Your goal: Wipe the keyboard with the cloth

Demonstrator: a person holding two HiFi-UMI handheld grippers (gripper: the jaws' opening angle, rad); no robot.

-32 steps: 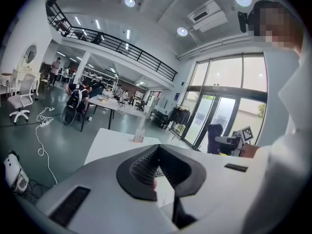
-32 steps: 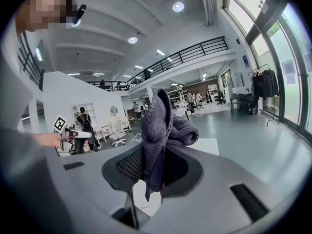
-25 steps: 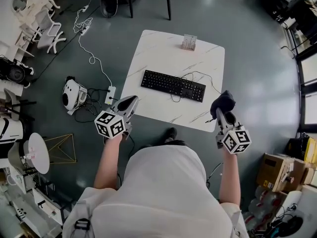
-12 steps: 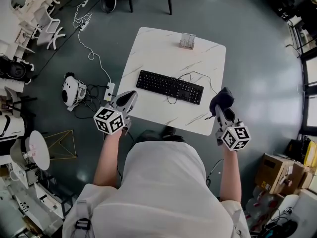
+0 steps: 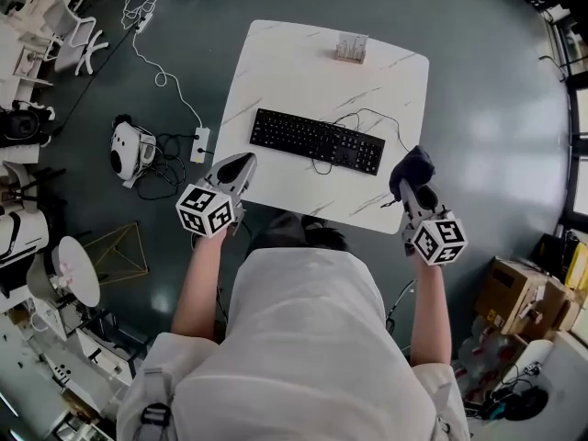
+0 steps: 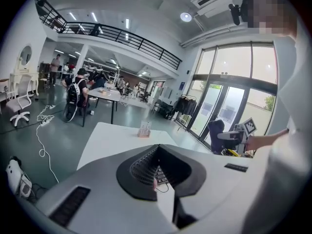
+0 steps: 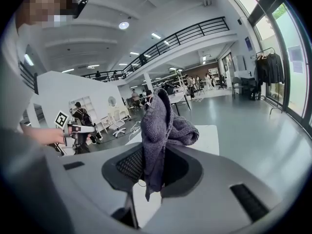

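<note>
A black keyboard (image 5: 317, 141) lies across the middle of the white marble table (image 5: 276, 62), its cable looping beside it. My left gripper (image 5: 241, 165) hovers at the table's near left edge, shut and empty; in the left gripper view its jaws (image 6: 157, 147) meet, with a few keys (image 6: 160, 175) glimpsed past them. My right gripper (image 5: 406, 187) is by the near right corner, shut on a dark grey knitted cloth (image 5: 413, 166). The cloth (image 7: 158, 126) bunches up above the jaws of the right gripper (image 7: 156, 152).
A small card holder (image 5: 350, 47) stands at the table's far edge. On the floor to the left are a white device (image 5: 123, 148), a power strip (image 5: 199, 144) and cables. Cardboard boxes (image 5: 511, 294) sit at the right.
Both grippers have come forward and lower towards the table's near edge. The cloth has stayed in the right gripper, and the left has stayed shut.
</note>
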